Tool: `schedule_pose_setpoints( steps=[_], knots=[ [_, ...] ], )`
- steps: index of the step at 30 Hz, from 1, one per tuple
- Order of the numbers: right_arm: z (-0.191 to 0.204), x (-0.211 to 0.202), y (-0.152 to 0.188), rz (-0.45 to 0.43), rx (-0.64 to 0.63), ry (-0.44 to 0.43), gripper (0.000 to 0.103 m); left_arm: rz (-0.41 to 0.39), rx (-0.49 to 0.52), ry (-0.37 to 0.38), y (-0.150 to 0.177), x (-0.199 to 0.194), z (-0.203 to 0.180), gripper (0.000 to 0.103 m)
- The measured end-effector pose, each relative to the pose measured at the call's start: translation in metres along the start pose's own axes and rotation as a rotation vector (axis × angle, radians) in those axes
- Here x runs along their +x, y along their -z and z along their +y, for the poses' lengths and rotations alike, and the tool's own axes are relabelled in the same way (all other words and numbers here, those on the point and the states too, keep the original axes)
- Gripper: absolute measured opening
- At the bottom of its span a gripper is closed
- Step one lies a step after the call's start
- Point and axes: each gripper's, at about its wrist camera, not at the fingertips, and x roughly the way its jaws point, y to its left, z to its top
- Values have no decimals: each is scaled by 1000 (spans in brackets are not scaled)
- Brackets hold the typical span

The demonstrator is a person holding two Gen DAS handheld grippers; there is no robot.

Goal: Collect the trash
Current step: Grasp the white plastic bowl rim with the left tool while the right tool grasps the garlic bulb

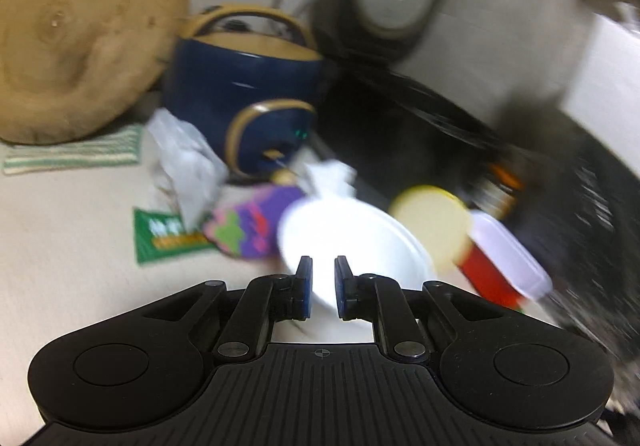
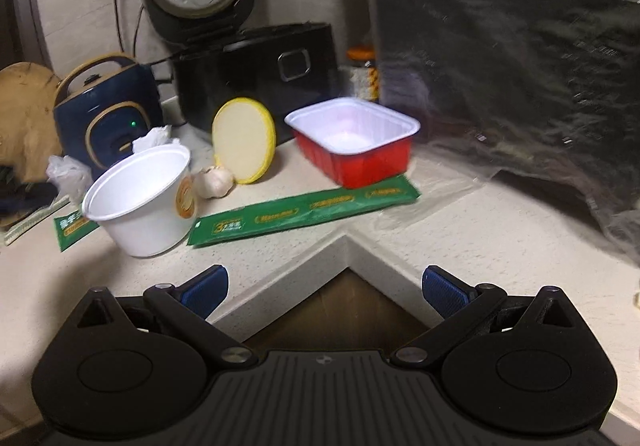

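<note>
Trash lies scattered across the pale tabletop (image 2: pixel 460 230), which forms an inside corner in the right wrist view. Near left stands a white cup (image 2: pixel 140 198), tilted, its mouth facing near-left; the left wrist view shows the same cup (image 1: pixel 352 242) just beyond the left claw (image 1: pixel 323 282). That claw's blue pads are drawn close with a narrow gap, and the cup's near rim appears to sit in the gap, but blur keeps me from telling whether it is actually pinched. The right claw (image 2: pixel 324 288) is spread wide and holds nothing, hovering over the tabletop's edge at the corner.

A long green wrapper (image 2: pixel 304 212) lies flat right of the cup, its far right end touching a red tray with a white inside (image 2: pixel 354 142). A yellow round lid (image 2: pixel 244 140) leans upright against a black rice cooker (image 2: pixel 256 74) whose lid stands open. A garlic bulb (image 2: pixel 214 182) sits between the cup and the yellow lid. A crumpled clear bag (image 1: pixel 184 158) and a purple packet (image 1: pixel 248 226) lie left of the cup, with another green packet (image 1: pixel 168 234) beside them. A navy cooker (image 2: pixel 108 110) stands far left, next to a round wooden board (image 1: pixel 80 34). A black plastic bag (image 2: pixel 520 58) fills the right side.
</note>
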Motion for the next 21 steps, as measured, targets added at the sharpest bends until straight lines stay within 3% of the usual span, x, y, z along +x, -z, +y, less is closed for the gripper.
schedule_pose_setpoints(
  steps=[3,6,8,11,13,15,21],
  knots=[
    [1,10,-1,19,-2,1,103,28,36,-93,-12,38,9,15],
    [6,15,-6,17,-15,24,103,83,63,-128,-13,65,19,17],
    [12,16,-11,-7,-45,12,103,126,79,-111,-8,76,24,17],
    [24,27,-20,-22,-119,-10,103,234,92,-21,-1,92,36,17],
    [32,39,-28,-23,-123,-22,103,281,51,-3,1,91,49,15],
    [43,56,-37,-21,-130,-55,103,272,53,10,1,81,63,13],
    [81,121,-52,43,-166,-103,103,223,74,-114,-12,38,119,13]
  ],
)
